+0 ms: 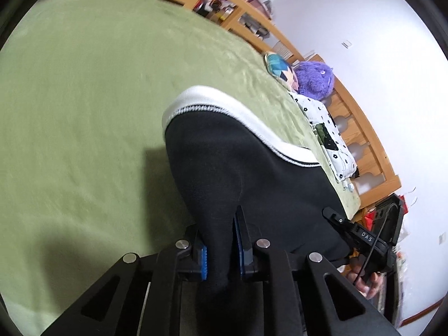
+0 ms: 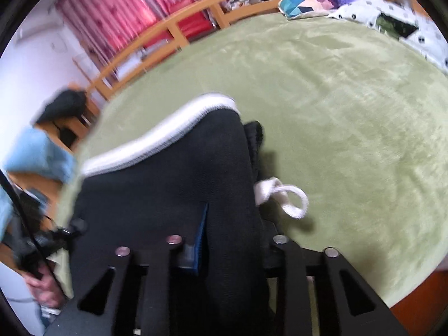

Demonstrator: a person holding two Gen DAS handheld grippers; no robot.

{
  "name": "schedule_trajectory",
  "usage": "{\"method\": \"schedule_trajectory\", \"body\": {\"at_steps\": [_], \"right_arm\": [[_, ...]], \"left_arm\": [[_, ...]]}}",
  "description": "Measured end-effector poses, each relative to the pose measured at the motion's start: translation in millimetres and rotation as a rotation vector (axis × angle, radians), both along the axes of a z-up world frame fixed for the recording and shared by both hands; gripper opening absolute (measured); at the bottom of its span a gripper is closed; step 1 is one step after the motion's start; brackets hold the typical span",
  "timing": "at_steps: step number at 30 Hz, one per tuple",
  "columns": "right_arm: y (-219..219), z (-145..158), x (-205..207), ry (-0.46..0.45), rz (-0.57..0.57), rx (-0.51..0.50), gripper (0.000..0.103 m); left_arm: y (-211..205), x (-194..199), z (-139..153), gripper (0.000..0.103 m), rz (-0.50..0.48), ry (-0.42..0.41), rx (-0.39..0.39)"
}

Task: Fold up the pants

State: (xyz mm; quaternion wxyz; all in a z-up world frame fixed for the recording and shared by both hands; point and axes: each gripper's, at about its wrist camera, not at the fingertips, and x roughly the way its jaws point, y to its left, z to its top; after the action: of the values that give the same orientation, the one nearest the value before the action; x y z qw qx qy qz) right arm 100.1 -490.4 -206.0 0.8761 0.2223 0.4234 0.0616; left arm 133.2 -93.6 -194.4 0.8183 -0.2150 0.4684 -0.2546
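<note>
Clamping black fabric between blue-padded fingers [image 1: 203,263]: left gripper [image 1: 219,254], closed on one edge of the pants [image 1: 246,173], cloth bunching in the gap and running down past the pads. Mirroring this on the far side: right gripper [image 2: 232,240], one blue pad [image 2: 202,240] pressing into a thick fold, the other finger hidden behind the cloth, so judged as clamped on the pants [image 2: 173,196] rather than seen whole. Spanning the two grips and draping forward onto the green bedspread [image 1: 84,112]: dark body of the garment, white ribbed waistband [image 1: 224,109] leading as the far edge. Holding at two separated points, probably, for keeping the panel taut and square while being carried over the bed. Dangling loose off the right side: white drawstring [image 2: 291,198], looping above the bedspread [image 2: 350,112], likely needing tucking to avoid spoiling the fold. Sitting well apart along the far edge of the bed: purple plush toy [image 1: 315,78], patterned cushion [image 1: 280,67], dotted pillow [image 1: 330,131], leaving the middle of the bed free as the folding surface. Showing in the left view's lower right: right gripper [image 1: 333,217] with the holding hand [image 1: 366,282].
</note>
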Motion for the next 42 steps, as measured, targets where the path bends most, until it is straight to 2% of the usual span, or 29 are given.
{"method": "schedule_trajectory", "body": {"at_steps": [4, 9, 15, 18, 21, 22, 23, 25, 27, 30, 31, 33, 35, 37, 39, 40, 42], "right_arm": [[36, 7, 2, 0.003, 0.000, -0.059, 0.025], [72, 13, 5, -0.020, 0.035, 0.030, 0.024], [130, 19, 30, -0.041, 0.094, 0.076, 0.023], [160, 16, 41, -0.038, 0.148, 0.100, 0.023], [184, 3, 52, -0.013, 0.206, 0.086, 0.025], [188, -1, 54, -0.012, 0.206, 0.076, 0.029], [190, -4, 55, -0.018, 0.197, 0.052, 0.038], [196, -13, 59, 0.014, 0.187, -0.054, 0.050], [198, -14, 59, 0.040, 0.195, -0.114, 0.050], [203, 9, 36, -0.032, 0.173, -0.250, 0.050], [204, 16, 27, -0.061, 0.174, -0.290, 0.050], [211, 32, 8, -0.137, 0.189, -0.322, 0.050], [216, 40, -2, -0.172, 0.203, -0.315, 0.050], [222, 38, -13, -0.194, 0.228, -0.287, 0.050], [226, 27, -16, -0.174, 0.251, -0.285, 0.049], [229, 18, -19, -0.146, 0.268, -0.297, 0.049], [233, 0, -29, -0.146, 0.279, -0.370, 0.049]], "left_arm": [[24, 4, 19, 0.014, 0.004, -0.030, 0.024], [70, 13, 41, 0.014, 0.045, -0.067, 0.057], [127, 23, 51, 0.014, 0.097, -0.082, 0.120], [155, 28, 42, 0.014, 0.138, -0.046, 0.141], [166, 39, 11, 0.015, 0.137, 0.041, 0.175], [166, 39, 1, 0.018, 0.138, 0.053, 0.192], [163, 40, -8, 0.022, 0.141, 0.063, 0.235], [160, 40, -16, 0.032, 0.124, 0.081, 0.295], [161, 35, -14, 0.033, 0.116, 0.073, 0.348], [173, 20, -5, 0.047, 0.175, 0.029, 0.397], [175, 14, -2, 0.052, 0.191, 0.020, 0.397], [173, 0, 3, 0.052, 0.189, 0.003, 0.374], [166, -20, 10, 0.052, 0.174, -0.045, 0.342], [158, -36, 14, 0.052, 0.155, -0.075, 0.317], [151, -57, 10, 0.052, 0.143, -0.085, 0.302], [147, -67, 3, 0.052, 0.142, -0.081, 0.312], [140, -79, -13, 0.052, 0.150, -0.078, 0.384]]}}
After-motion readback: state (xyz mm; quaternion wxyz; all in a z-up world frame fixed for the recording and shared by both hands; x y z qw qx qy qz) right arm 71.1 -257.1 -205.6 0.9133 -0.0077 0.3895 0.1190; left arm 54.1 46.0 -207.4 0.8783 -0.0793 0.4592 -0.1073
